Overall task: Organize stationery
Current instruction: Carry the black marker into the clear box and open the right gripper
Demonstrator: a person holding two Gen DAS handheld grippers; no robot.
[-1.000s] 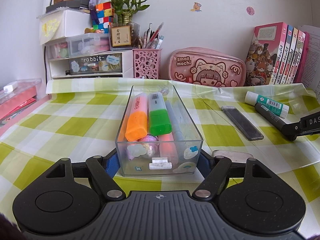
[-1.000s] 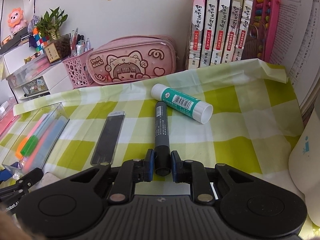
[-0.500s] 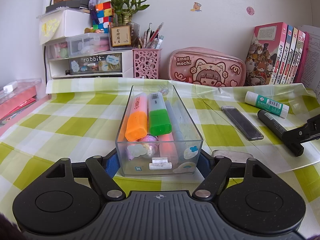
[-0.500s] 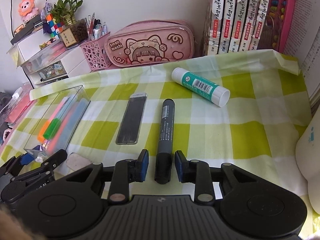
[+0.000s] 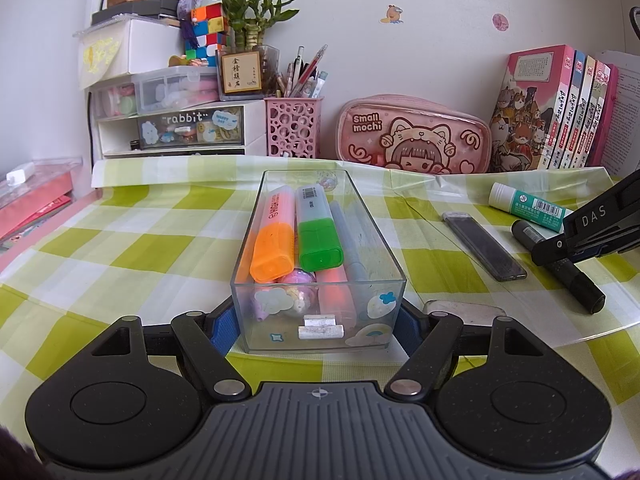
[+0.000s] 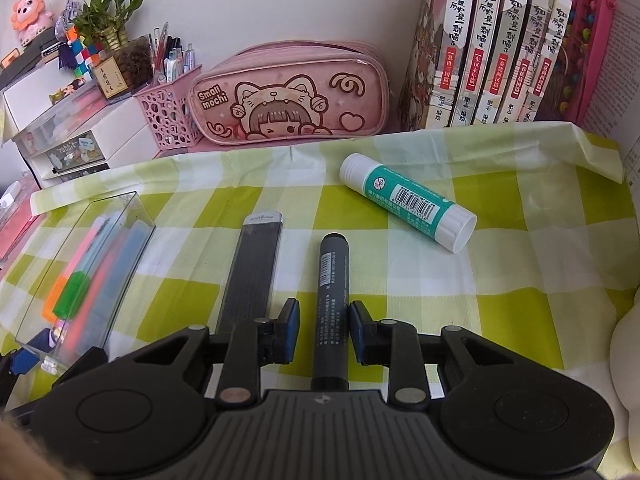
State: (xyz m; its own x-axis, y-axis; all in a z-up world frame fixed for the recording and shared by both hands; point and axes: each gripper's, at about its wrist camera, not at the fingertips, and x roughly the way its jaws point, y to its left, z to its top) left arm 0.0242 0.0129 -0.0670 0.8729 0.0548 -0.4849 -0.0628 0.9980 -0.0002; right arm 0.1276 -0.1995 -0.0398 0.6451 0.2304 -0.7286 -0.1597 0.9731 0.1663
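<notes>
Checked table (image 6: 460, 280): right claw (image 6: 324, 322) apart astride marker (image 6: 332, 280), 12 o'clock; close squarely mid-barrel. Left claw (image 5: 318, 326) clamped on tray (image 5: 372, 216).

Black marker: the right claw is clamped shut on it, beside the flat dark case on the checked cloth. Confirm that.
Not clamped. In the right wrist view the right claw is open, fingers apart from the black marker lying between them. It does lie beside the flat dark case.
</notes>
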